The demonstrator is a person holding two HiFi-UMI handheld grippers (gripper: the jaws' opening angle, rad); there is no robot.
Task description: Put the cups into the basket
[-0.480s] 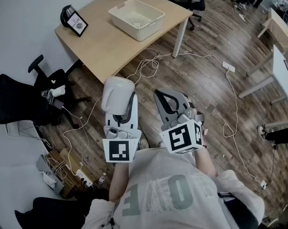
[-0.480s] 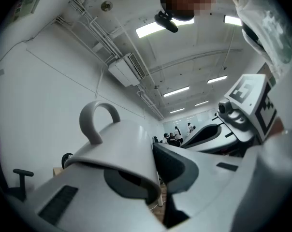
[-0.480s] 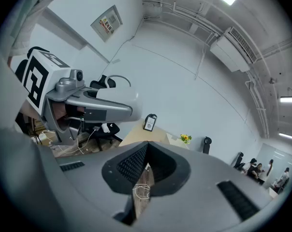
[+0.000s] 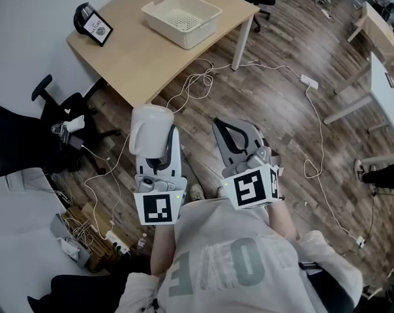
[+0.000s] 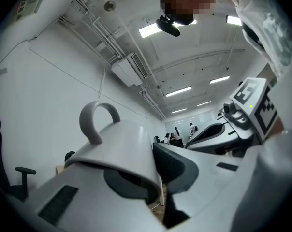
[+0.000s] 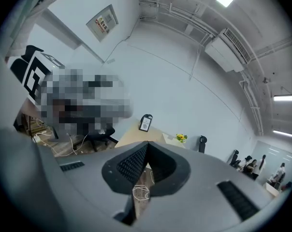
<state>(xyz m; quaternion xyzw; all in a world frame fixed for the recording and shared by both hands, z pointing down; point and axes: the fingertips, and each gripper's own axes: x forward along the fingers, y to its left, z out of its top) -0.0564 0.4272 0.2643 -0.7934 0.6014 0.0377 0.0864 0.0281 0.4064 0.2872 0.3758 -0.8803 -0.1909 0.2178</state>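
A white cup (image 4: 150, 126) with a loop handle is clamped at its rim by my left gripper (image 4: 159, 150), held close to the person's chest above the wooden floor. In the left gripper view the cup (image 5: 118, 151) fills the lower left, handle up, with the left gripper (image 5: 154, 178) shut on its wall. My right gripper (image 4: 231, 129) hangs beside it, shut with nothing inside; its pads meet in the right gripper view (image 6: 146, 152). The white perforated basket (image 4: 181, 17) stands empty on the wooden table (image 4: 128, 54), far ahead of both grippers.
A framed picture (image 4: 96, 27) stands at the table's left end. White cables (image 4: 200, 78) and a power strip (image 4: 309, 81) trail over the floor. A black office chair (image 4: 30, 132) is at the left, and other desks (image 4: 386, 87) at the right.
Table and basket have slid a little up and left in the head view. The left gripper with the cup has shifted slightly left. Both grips are unchanged.
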